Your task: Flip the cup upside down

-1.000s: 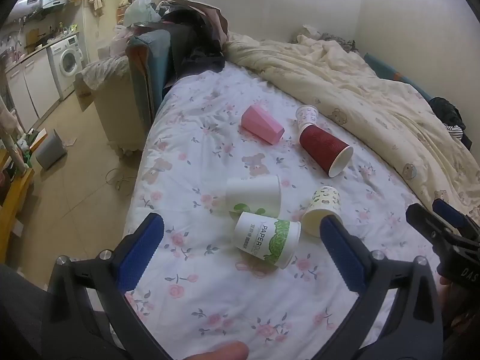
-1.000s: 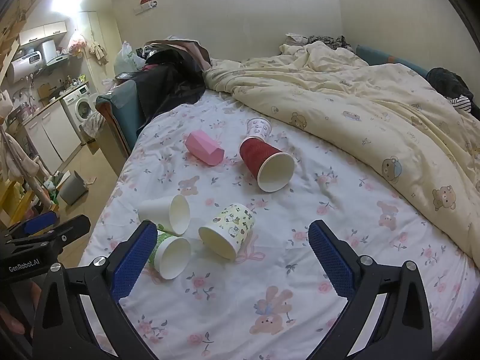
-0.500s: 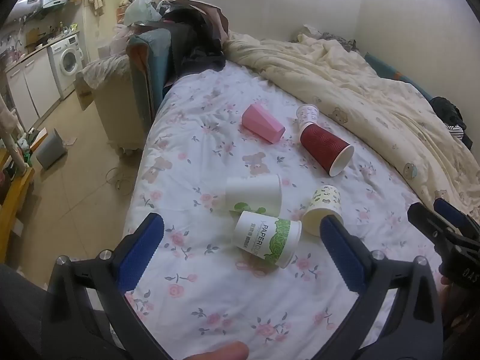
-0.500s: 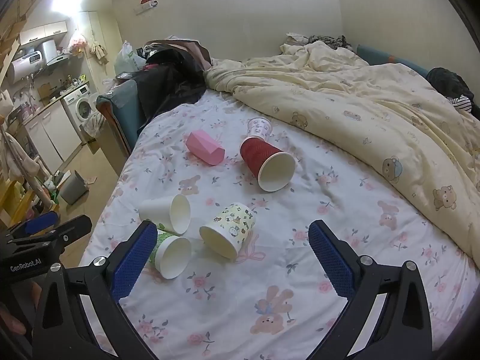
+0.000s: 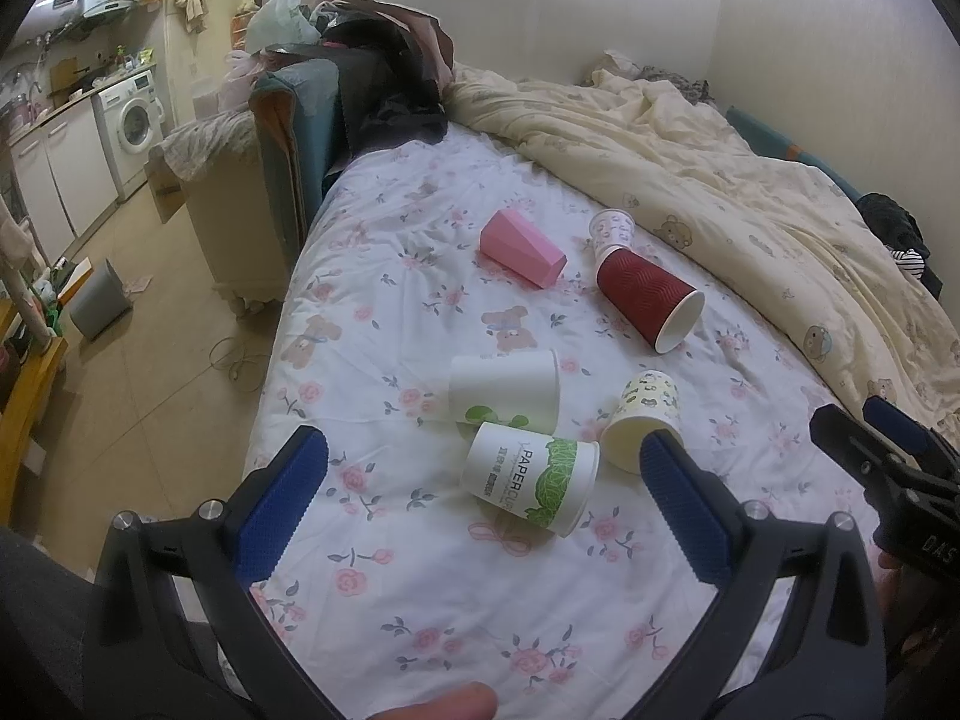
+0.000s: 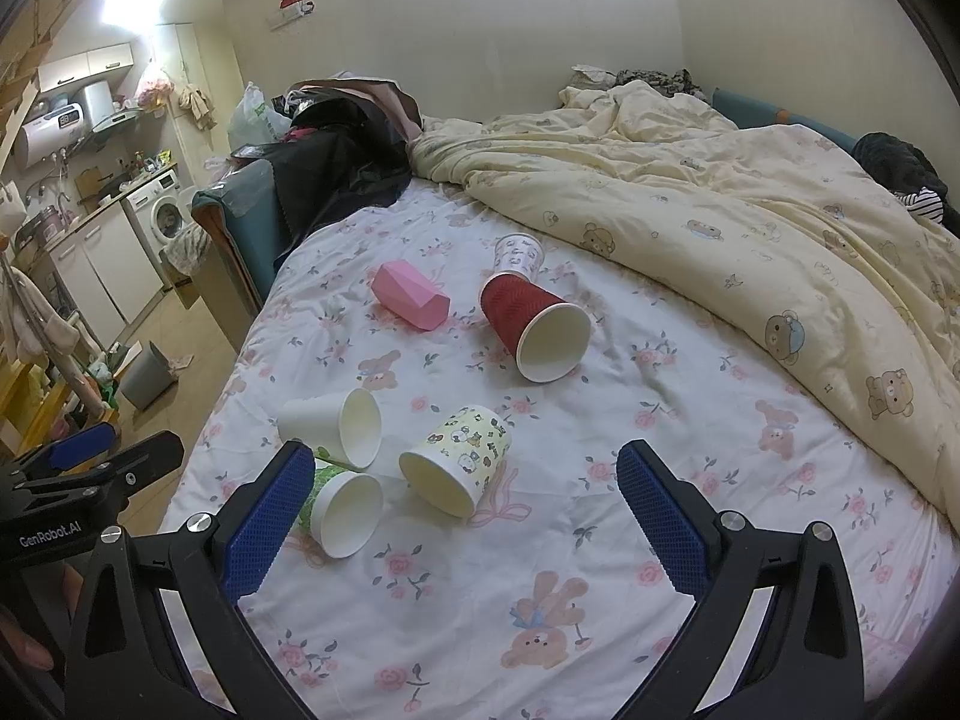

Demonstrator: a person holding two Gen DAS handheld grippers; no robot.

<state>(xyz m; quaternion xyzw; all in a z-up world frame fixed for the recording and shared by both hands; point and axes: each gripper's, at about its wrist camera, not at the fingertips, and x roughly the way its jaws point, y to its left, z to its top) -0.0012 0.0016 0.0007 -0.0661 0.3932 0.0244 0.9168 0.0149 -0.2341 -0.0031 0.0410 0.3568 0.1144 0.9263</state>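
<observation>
On the bed [image 5: 420, 570] six cups lie on their sides; both grippers, left [image 5: 483, 498] and right [image 6: 465, 516], hang released, so the next move is probably reaching for the green cup [image 5: 531, 477].

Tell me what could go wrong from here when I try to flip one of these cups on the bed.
1. The PAPERCUP-printed cup, the white cup and the cartoon-print cup lie bunched together, so closing on one may knock or roll its neighbours.
2. The floral bedsheet is soft and wrinkled, so an upended cup may tip over.
3. Thin paper walls could crush if the left gripper or right gripper, both open, squeezes hard.
</observation>
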